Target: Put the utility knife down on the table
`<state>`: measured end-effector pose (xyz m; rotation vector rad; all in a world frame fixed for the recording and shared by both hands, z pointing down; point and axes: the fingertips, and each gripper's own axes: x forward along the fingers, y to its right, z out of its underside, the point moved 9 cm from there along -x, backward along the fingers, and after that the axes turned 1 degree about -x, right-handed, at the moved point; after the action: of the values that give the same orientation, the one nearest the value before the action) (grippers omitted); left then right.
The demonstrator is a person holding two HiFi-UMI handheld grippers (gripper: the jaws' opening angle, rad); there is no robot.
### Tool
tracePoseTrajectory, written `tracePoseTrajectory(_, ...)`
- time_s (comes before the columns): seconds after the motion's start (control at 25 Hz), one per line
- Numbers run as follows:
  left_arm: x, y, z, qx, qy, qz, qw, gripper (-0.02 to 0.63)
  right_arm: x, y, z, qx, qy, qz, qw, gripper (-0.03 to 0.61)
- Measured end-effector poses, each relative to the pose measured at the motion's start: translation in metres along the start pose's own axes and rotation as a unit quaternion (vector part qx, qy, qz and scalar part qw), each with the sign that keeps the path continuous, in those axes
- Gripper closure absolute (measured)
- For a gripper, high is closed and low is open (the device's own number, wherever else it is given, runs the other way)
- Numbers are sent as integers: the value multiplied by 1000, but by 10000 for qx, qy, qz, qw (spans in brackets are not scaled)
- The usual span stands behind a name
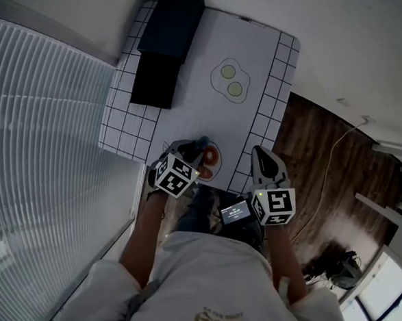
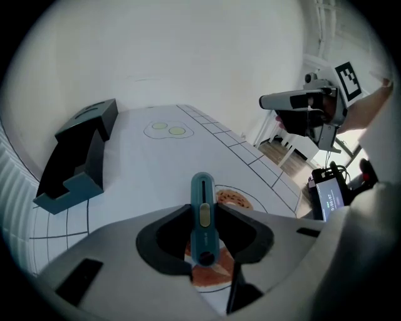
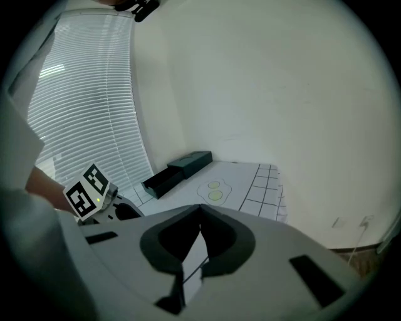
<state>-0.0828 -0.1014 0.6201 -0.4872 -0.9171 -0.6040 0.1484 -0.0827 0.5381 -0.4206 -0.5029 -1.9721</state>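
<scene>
Still, letting go too high could, I judge, make the utility knife (image 2: pixel 202 216) bounce or slide off the tabletop's (image 2: pixel 144 163) near edge. The left hand-held gripper (image 1: pixel 190 151) pinches it over a printed reddish ring (image 2: pixel 233 199). It is a slim teal handle with a pale slider button. The right hand-held gripper (image 3: pixel 199 216) is pressed together, empty.

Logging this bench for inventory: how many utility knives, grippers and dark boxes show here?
utility knife: 1
grippers, left gripper and right gripper: 2
dark boxes: 2
Total: 5
</scene>
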Motion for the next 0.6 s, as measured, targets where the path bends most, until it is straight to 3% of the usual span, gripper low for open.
tracePoseTrajectory(0.32, 10, 0, 0, 55, -178, 137, 9997, 480, 1, 1, 0, 38, -25, 47, 10000, 571)
tracePoseTrajectory(0.6, 9, 0, 3, 190, 5, 167, 9997, 480, 1, 0, -1, 100, -5, 82, 9999, 571)
